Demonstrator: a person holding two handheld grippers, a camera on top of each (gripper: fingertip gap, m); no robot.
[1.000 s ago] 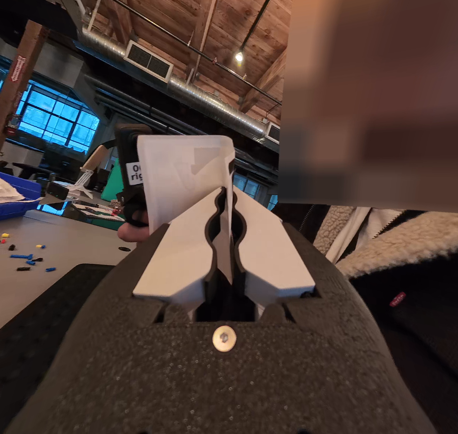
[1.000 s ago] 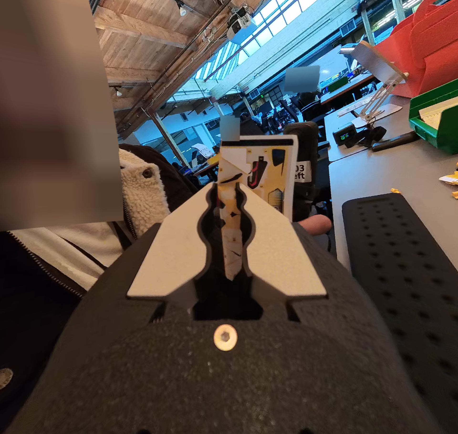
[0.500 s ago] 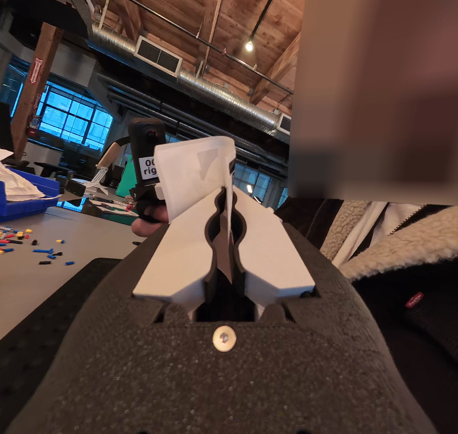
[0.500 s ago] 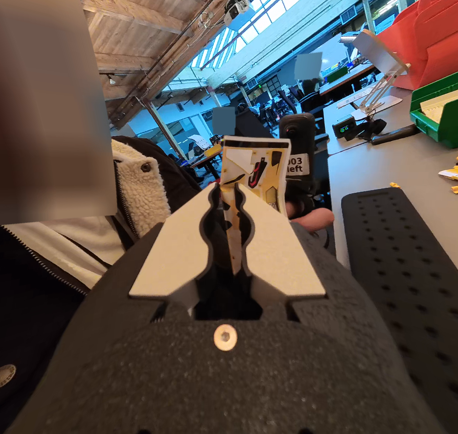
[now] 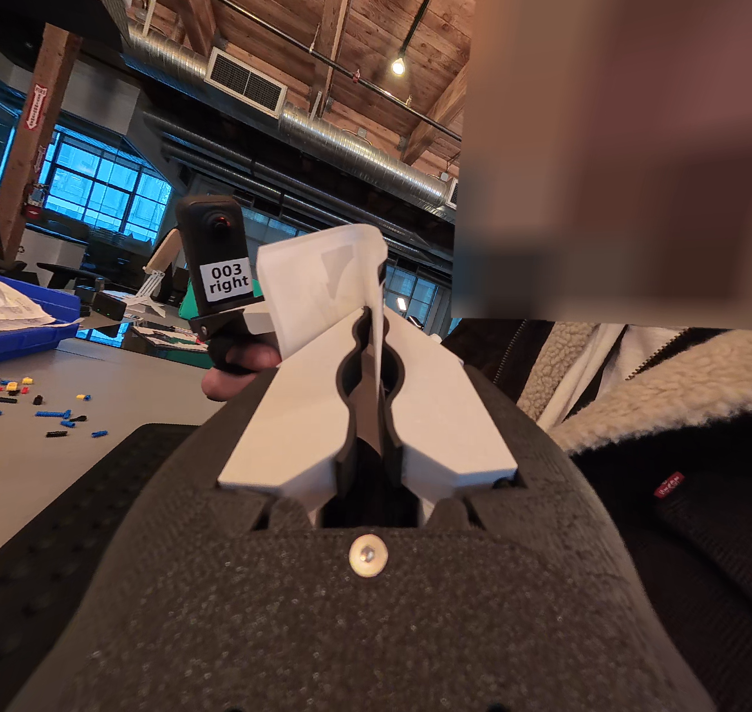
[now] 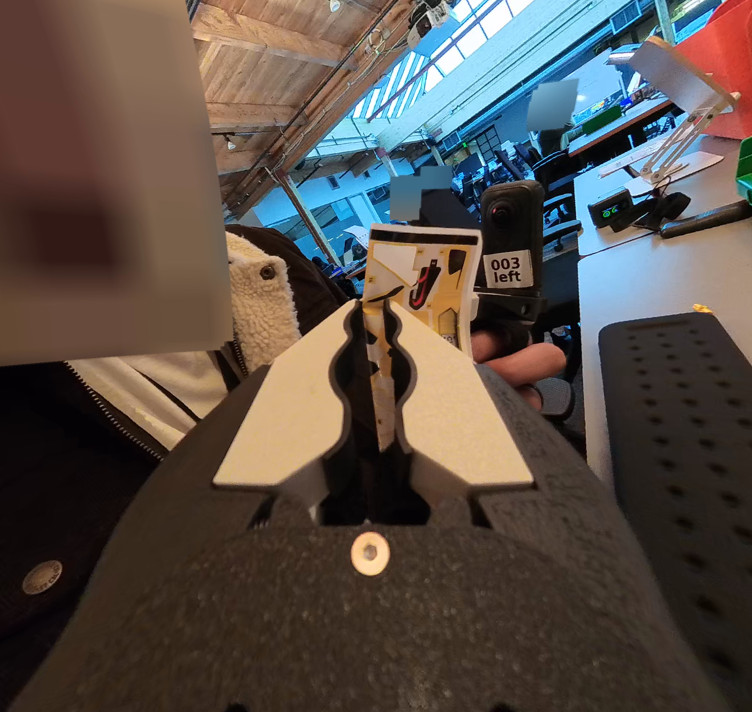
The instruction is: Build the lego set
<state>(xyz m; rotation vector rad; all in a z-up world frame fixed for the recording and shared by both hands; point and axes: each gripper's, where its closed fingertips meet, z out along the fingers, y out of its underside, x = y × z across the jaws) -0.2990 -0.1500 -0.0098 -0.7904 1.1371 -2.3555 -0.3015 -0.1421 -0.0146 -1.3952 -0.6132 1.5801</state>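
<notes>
Yellow-printed sticker sheet (image 6: 423, 286) is hanging in the air above the worktop (image 5: 101, 391), both the left gripper (image 5: 372, 326) and right gripper (image 6: 376, 310) pinching it; they should be peeling slowly, without creasing.

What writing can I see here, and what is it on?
I don't quote writing; these things bear it.
White label on the right tool's camera.
White label on the left tool's camera.
Red sign, wooden post: blurred.
Red tag, jacket: too small.
Sticker sheet: tiny print.
</notes>
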